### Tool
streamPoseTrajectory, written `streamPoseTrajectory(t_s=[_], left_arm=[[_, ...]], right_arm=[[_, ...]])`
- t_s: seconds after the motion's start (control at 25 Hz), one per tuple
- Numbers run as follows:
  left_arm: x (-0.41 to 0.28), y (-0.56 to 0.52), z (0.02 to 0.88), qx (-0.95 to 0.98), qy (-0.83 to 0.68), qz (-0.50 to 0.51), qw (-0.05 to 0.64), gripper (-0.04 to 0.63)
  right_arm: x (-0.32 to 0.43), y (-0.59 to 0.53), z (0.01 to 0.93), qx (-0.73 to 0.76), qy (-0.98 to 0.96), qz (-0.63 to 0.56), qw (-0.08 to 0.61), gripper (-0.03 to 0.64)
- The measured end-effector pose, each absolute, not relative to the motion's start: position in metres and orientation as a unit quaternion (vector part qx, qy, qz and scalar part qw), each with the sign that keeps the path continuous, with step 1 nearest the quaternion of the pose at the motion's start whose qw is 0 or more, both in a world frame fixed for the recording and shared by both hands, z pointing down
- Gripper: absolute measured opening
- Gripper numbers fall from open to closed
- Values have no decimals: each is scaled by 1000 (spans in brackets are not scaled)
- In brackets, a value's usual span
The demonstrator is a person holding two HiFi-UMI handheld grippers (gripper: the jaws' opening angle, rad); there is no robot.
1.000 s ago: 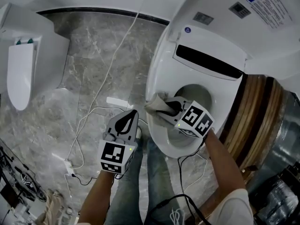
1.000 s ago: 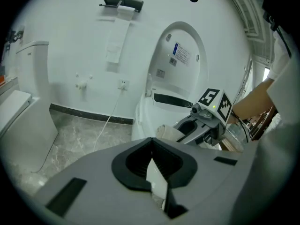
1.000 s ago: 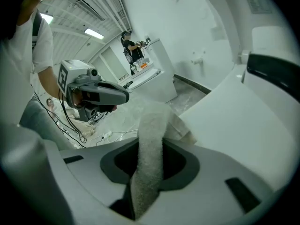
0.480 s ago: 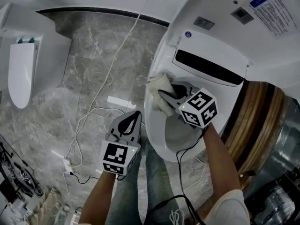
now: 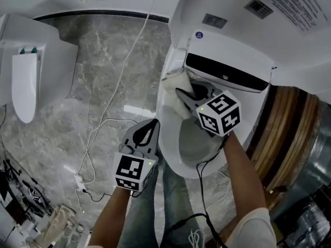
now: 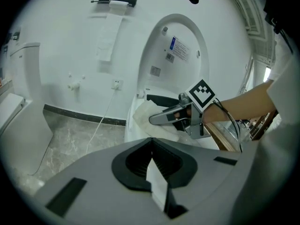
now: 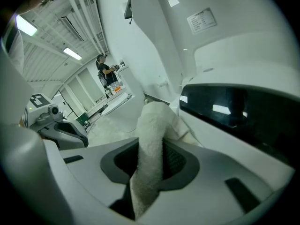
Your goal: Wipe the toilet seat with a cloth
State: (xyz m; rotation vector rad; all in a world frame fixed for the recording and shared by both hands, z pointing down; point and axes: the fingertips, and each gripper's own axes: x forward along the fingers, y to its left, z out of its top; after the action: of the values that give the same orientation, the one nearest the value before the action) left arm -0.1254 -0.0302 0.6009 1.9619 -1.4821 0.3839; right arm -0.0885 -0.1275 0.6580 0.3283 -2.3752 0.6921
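The cloth [image 5: 175, 84], pale and bunched, sits pinched in my right claw [image 5: 182, 98], pressed on the rear left rim of the white, lowered seat [image 5: 166, 138].

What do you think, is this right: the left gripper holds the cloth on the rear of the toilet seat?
Not the left: the right gripper holds the cloth on the rear of the toilet seat, as the right gripper view shows.

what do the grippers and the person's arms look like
Left gripper and right gripper are grey shells tapering to black-padded jaws, each with a white cube of black square markers. A black cable hangs from the right one. Forearms are bare; a pale short sleeve shows on the right arm.
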Motion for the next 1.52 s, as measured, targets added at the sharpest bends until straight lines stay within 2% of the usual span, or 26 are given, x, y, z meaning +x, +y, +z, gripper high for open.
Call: streamPoseTrajectory(t_s=[0.52,1.32,1.52], left_arm=[[-82,-47,601,765,-541,157,314,11],[-15,-43,599,787,-510,169,303,11],[-1,-45,600,792,-502,176,299,11]], right_arm=[[-39,-141,662,171,-895,280,303,100],[80,-149,672,278,-854,335,285,101],[104,-154,668,307,-846,348,262,100]])
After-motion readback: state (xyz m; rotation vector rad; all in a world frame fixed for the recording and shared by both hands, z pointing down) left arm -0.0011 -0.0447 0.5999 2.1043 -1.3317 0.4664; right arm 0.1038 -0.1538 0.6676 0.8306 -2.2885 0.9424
